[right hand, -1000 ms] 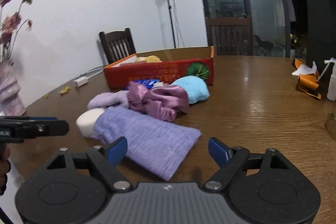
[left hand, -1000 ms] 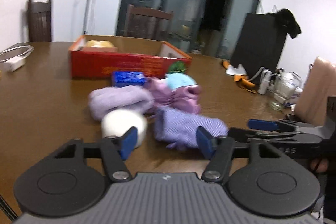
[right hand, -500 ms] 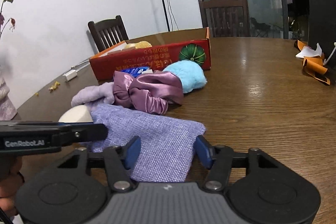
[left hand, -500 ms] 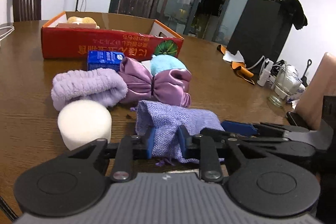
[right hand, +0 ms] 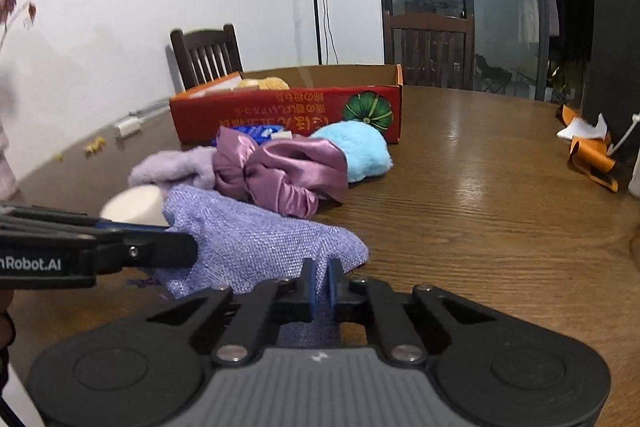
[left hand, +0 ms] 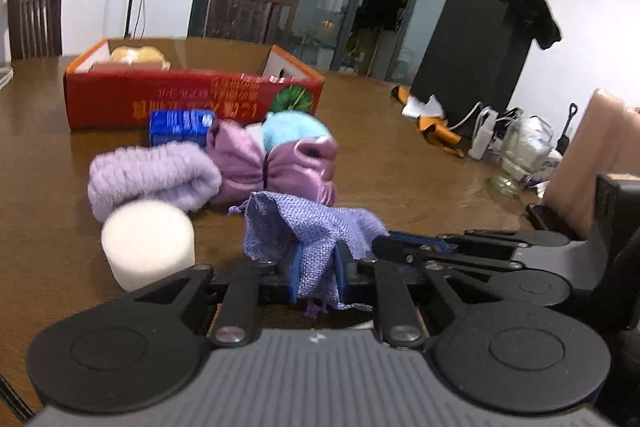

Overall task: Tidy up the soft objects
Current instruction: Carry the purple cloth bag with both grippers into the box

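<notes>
A lilac woven pouch point(left hand: 308, 223) point(right hand: 256, 243) hangs bunched between both grippers, lifted off the brown table point(right hand: 480, 207). My left gripper point(left hand: 317, 269) is shut on its drawstring end. My right gripper point(right hand: 320, 285) is shut on its other end. Behind it lie a white foam cylinder point(left hand: 148, 243), a fuzzy lilac roll point(left hand: 152, 179), a purple satin scrunchie point(left hand: 276, 167) point(right hand: 280, 171), a light blue plush ball point(right hand: 356, 151) and a blue packet point(left hand: 180, 125). A red cardboard box point(left hand: 192, 99) point(right hand: 288, 111) stands farther back with a yellow plush item point(left hand: 136, 55) inside.
Orange and white scraps point(right hand: 588, 147), a black cabinet point(left hand: 472, 67), a power strip and bottles point(left hand: 516, 147) sit at the table's right. Wooden chairs point(right hand: 208, 55) stand beyond the table. A white charger point(right hand: 128, 125) lies at far left.
Both grippers have closed on the lilac pouch, the left from open a second ago, the right just now. The pouch has risen and bunched up between them.
</notes>
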The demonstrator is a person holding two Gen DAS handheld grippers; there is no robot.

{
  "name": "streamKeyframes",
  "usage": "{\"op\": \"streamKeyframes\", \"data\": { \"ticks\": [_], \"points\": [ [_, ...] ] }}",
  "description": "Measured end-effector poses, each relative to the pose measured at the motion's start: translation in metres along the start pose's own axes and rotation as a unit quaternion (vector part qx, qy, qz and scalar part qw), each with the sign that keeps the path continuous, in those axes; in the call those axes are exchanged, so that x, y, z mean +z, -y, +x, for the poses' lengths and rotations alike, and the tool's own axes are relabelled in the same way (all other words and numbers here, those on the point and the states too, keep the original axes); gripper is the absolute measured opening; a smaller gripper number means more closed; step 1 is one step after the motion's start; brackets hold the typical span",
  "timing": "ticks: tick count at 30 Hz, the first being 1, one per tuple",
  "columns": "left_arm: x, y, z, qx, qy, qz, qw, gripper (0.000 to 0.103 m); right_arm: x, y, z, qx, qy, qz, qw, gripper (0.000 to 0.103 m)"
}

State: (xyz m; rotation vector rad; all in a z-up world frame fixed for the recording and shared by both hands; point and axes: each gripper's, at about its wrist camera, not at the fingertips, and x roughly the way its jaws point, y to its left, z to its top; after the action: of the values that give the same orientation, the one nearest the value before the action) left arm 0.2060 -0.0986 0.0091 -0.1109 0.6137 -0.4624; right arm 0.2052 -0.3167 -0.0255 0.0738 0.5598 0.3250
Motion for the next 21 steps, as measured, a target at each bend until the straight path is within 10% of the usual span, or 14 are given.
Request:
{"op": "streamKeyframes", "data": {
  "ticks": [11,21],
  "points": [
    [0.093,-0.022,0.005,-0.034,0.046,0.049,0.9971,0.017,0.096,0.013,0.014,0.047,0.071,-0.019,0.996,0.005],
    [0.255,-0.115,0.178,-0.007,-0.028,0.010,0.9995,0.017,0.262,0.045,0.205,-0.004,0.001,-0.051,0.999,0.006]
  ]
}}
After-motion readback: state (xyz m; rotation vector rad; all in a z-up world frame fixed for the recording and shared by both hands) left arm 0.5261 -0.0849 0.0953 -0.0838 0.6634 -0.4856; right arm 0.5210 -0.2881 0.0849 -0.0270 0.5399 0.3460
